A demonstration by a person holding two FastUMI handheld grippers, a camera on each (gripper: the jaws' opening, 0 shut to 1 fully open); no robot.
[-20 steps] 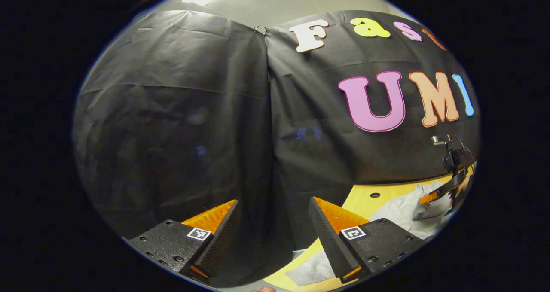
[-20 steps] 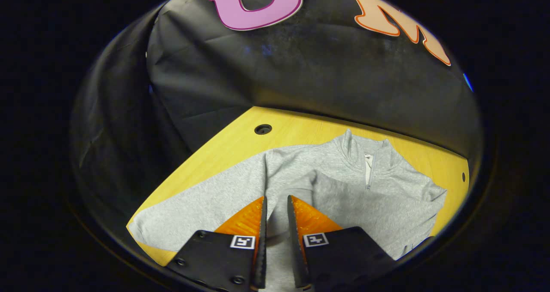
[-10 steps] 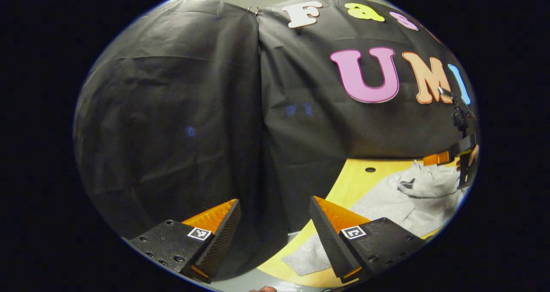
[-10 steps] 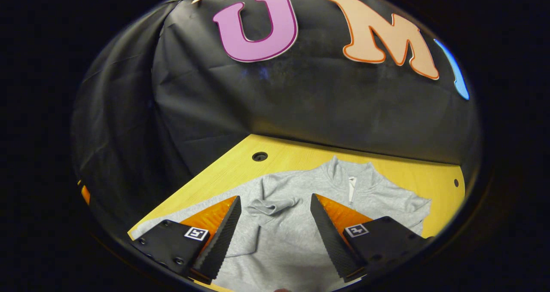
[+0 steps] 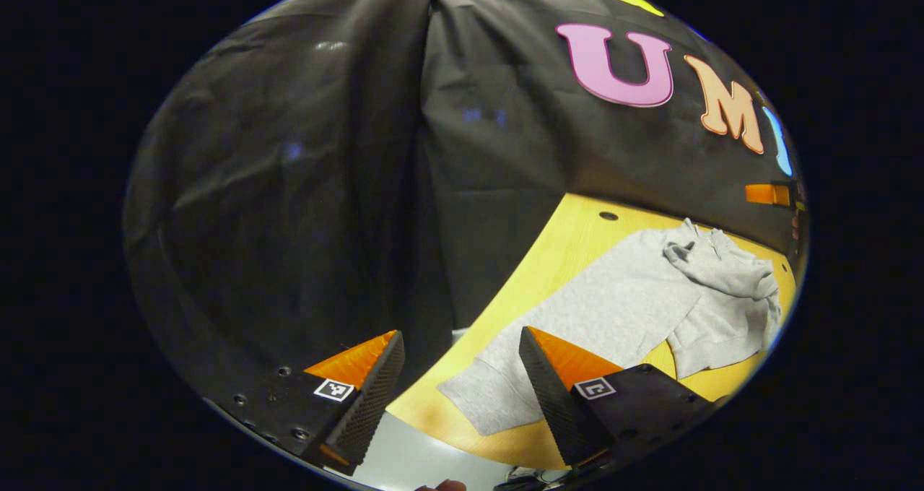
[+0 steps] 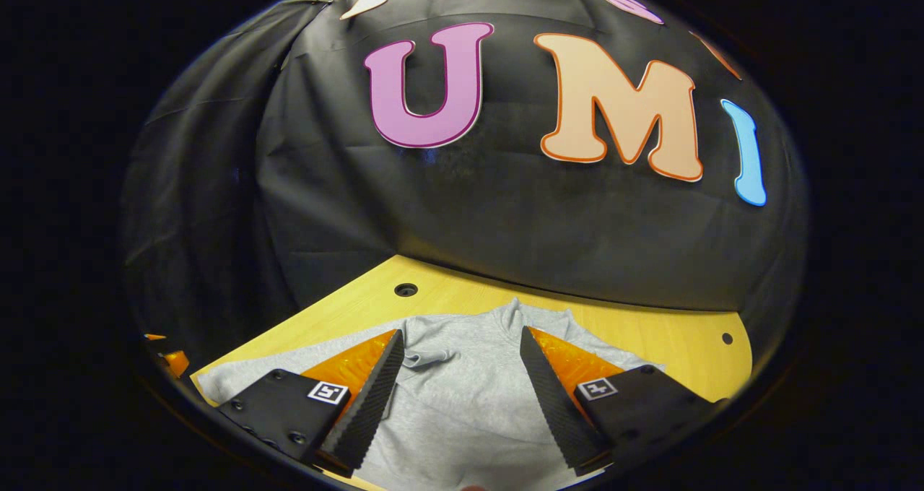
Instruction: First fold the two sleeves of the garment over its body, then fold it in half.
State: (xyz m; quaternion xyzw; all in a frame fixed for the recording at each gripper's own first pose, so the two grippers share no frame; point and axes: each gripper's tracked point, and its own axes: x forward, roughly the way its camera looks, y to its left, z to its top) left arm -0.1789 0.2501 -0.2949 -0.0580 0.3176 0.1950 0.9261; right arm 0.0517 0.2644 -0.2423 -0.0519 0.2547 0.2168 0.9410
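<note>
- A black cloth wall (image 6: 505,216) closed off the back and left side of the booth, and a yellow wooden tabletop (image 6: 650,332) stood in front of it, with a small round hole (image 6: 406,289) near its back left corner and a smaller one (image 6: 727,339) near the back right.
- A grey zip-neck sweatshirt (image 6: 462,397) lay flat on the tabletop, its collar (image 6: 514,310) pointing toward the back edge.
- In the left gripper view the sweatshirt (image 5: 650,289) stretched from the middle of the tabletop toward the front left corner, where one long sleeve (image 5: 505,390) lay straight out with its cuff near the left edge.
- The other sleeve (image 5: 722,267) lay bunched across the chest, just below the collar, in that same view.
- In the right gripper view a small folded bit of that sleeve (image 6: 426,359) showed on the body of the sweatshirt.
- The left gripper (image 5: 458,397) hung over the front left corner of the tabletop, jaws wide apart and holding nothing, one finger over the outstretched sleeve.
- The right gripper (image 6: 458,397) hovered above the body of the sweatshirt, jaws also spread wide with nothing between them.
- In the left gripper view the right gripper (image 5: 769,194) showed far off, above the right part of the tabletop.
</note>
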